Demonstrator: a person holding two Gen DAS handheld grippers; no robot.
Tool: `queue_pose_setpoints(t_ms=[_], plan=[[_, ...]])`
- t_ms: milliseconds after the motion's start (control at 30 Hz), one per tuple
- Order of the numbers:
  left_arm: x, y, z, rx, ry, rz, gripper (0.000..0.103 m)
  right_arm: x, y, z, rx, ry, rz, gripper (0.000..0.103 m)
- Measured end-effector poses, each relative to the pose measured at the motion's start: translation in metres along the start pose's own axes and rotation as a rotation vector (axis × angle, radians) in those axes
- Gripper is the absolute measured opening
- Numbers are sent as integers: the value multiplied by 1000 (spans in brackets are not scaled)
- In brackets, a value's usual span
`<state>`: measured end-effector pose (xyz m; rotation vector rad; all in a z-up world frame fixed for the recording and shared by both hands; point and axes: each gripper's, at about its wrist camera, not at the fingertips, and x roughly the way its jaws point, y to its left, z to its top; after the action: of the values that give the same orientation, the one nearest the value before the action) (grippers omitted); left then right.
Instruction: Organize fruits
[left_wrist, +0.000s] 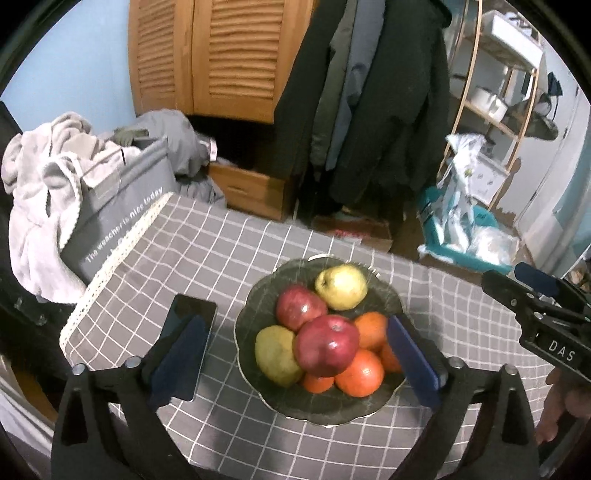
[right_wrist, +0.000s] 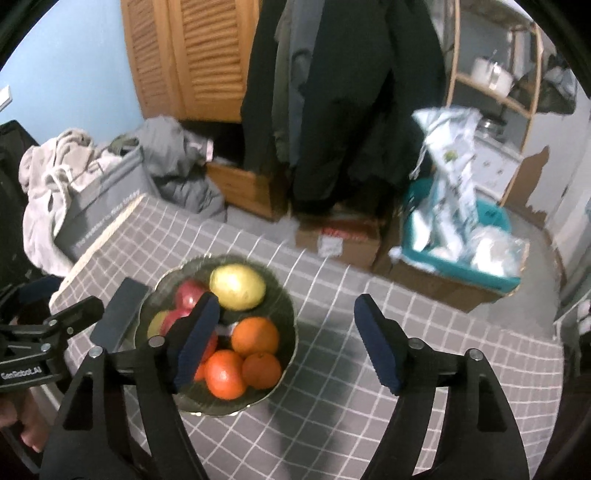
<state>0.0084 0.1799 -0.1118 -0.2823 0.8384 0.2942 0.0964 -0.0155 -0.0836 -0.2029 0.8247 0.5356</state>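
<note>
A dark scalloped bowl (left_wrist: 384, 299) sits on the grey checked tablecloth (left_wrist: 192, 251). It holds a red apple (left_wrist: 327, 345) on top, a second red apple (left_wrist: 297, 306), a yellow pear (left_wrist: 341, 286), a greenish pear (left_wrist: 277, 354) and several oranges (left_wrist: 360, 373). My left gripper (left_wrist: 295, 358) is open and hovers over the bowl, its pads either side of the top apple without touching it. My right gripper (right_wrist: 284, 343) is open and empty above the bowl's (right_wrist: 288, 314) right side, near the oranges (right_wrist: 255, 336). The yellow pear (right_wrist: 238, 286) lies at the bowl's far side.
A black phone (left_wrist: 192, 314) lies left of the bowl. A grey fabric bin (left_wrist: 122, 214) with clothes stands off the table's left corner. Behind are a wooden cabinet (left_wrist: 221, 55), hanging coats (left_wrist: 369, 110), a teal basket (right_wrist: 461, 266) and a shelf (left_wrist: 495, 103).
</note>
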Motion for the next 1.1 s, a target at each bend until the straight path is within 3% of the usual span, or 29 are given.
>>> queue_pose_setpoints(t_ms=[533, 1100], plan=[[-78, -36, 19, 84, -206, -32, 102, -96, -11, 14, 17, -197, -56, 81], [-122, -47, 22, 101, -336, -57, 102, -158, -29, 0, -9, -302, -101, 81]])
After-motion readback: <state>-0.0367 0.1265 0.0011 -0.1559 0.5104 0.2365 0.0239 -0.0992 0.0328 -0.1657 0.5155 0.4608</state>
